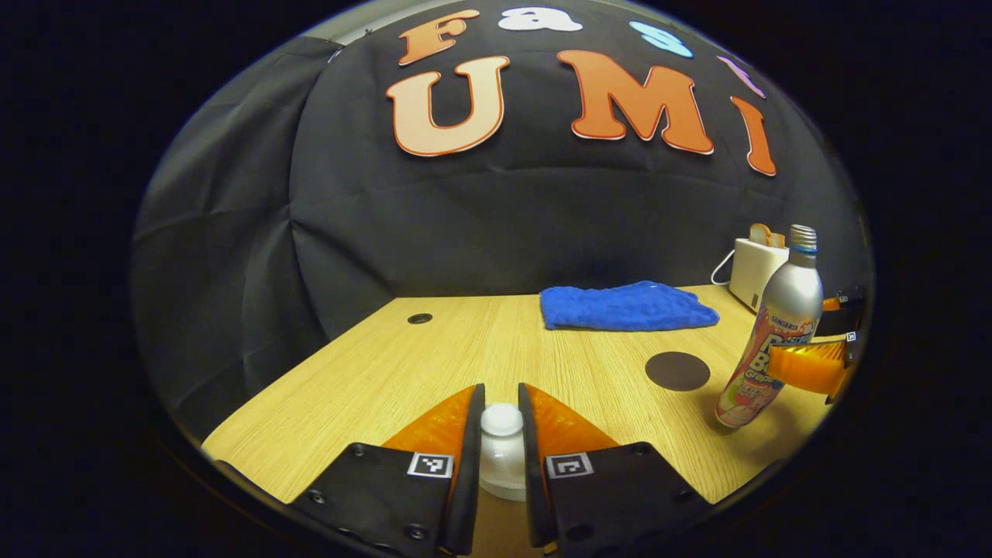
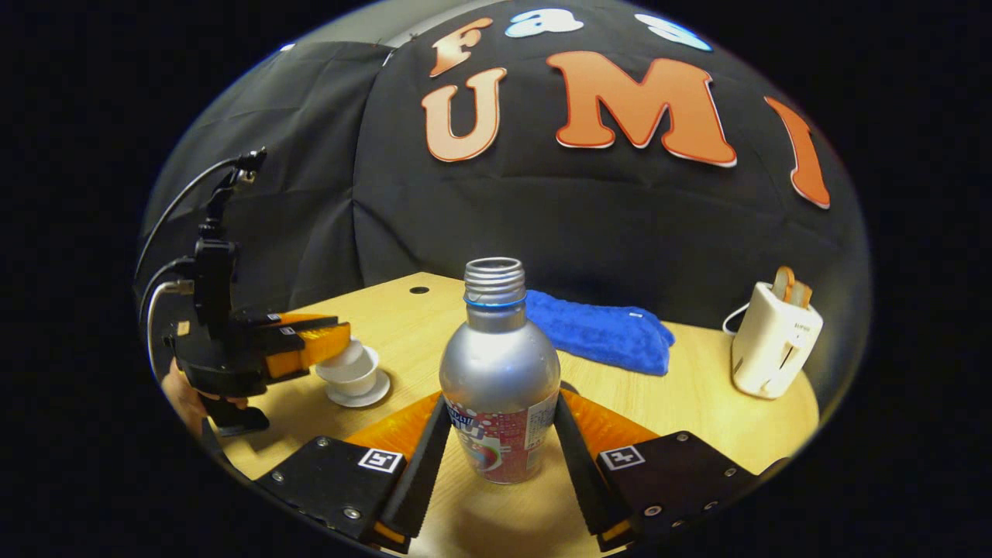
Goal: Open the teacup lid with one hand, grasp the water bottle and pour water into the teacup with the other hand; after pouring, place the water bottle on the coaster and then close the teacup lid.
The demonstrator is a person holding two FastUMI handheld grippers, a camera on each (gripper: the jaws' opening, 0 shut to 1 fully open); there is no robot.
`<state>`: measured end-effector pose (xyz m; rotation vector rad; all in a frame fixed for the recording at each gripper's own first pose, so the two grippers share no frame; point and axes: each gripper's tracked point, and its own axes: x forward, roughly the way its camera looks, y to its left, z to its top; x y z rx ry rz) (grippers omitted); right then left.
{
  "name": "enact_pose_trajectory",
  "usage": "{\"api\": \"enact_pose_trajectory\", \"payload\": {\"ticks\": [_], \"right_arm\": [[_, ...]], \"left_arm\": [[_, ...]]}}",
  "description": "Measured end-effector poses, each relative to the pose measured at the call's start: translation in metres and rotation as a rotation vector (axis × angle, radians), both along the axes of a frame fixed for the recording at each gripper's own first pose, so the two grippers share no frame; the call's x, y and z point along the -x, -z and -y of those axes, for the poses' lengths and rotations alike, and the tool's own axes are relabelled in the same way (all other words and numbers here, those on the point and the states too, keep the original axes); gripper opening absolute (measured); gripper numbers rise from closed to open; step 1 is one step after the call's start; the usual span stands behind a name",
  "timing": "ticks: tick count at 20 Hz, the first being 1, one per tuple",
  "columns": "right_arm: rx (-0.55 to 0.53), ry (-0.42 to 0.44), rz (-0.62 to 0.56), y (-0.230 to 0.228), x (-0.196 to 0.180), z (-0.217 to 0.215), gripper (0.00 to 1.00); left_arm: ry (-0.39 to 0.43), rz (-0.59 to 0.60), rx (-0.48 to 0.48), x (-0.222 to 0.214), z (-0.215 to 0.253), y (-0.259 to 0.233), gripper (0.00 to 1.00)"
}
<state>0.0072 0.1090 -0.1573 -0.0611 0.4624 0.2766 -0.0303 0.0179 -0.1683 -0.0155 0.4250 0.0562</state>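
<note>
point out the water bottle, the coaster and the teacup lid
water bottle (image 2: 500,364), right gripper view, silver shoulder
coaster (image 1: 677,370), left gripper view, centre of the dark disc
teacup lid (image 1: 501,419), left gripper view, round knob

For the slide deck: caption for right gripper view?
Right gripper clamps the uncapped water bottle above the table.

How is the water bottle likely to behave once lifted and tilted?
The water bottle looks like rigid metal, so probably won't crush. Its smooth rounded body may slip between the right gripper fingers. Uncapped, it would spill if tipped early.
</note>
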Motion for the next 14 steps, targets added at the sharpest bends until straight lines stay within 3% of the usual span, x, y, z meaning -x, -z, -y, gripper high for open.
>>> {"api": "enact_pose_trajectory", "payload": {"ticks": [14], "right_arm": [[0.373, -0.158, 0.112, -0.026, -0.039, -0.036, 0.77]], "left_arm": [[-0.133, 0.049, -0.009, 0.033, -0.089, -0.020, 0.27]]}}
